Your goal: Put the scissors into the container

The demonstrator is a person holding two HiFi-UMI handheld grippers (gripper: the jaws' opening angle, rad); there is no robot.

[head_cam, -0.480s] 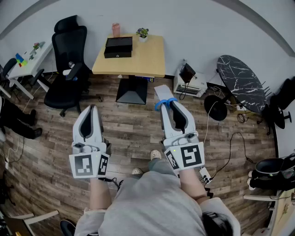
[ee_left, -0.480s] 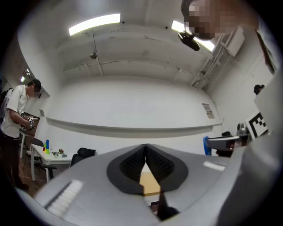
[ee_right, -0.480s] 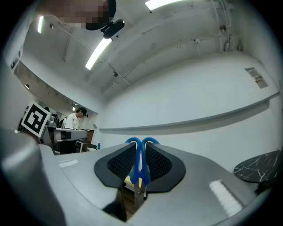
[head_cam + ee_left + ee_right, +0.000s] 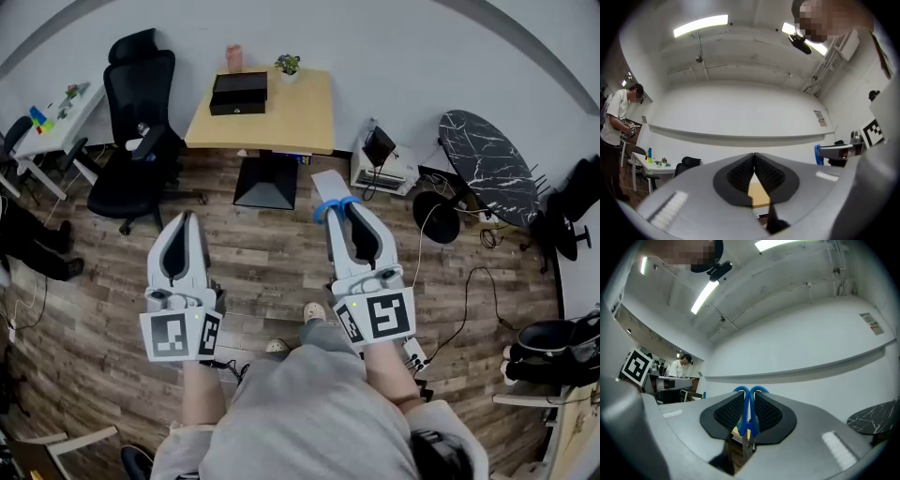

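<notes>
a: what takes up most of the head view?
b: the wood floor (image 4: 272, 262); at the far wall stands a yellow desk (image 4: 281, 117), with a black office chair (image 4: 141, 122) on its left and a dark marble table (image 4: 492, 169) well off to its right.

a: and the two claws?
b: both are held up over the floor, well short of the desk; the left gripper (image 4: 187, 218) has its jaws closed tip to tip, and the left gripper view shows nothing between them; the right gripper (image 4: 345, 208) is clamped on the scissors (image 4: 330, 208).

a: how do the scissors sit?
b: in the right gripper view the blue handle loops stick out past the jaw tips, the ribbed pads press on the handles, and the metal part runs back toward the camera.

a: any container?
b: a black box (image 4: 239, 94) lies on the desk's far left part, near a small plant (image 4: 289, 66) and a pink cup (image 4: 233, 58); the scissors are well apart from it.

a: anything to read?
b: no words; each gripper's cube bears black-and-white square markers (image 4: 176, 336); a small notice (image 4: 819, 118) hangs on the wall, too small to read.
</notes>
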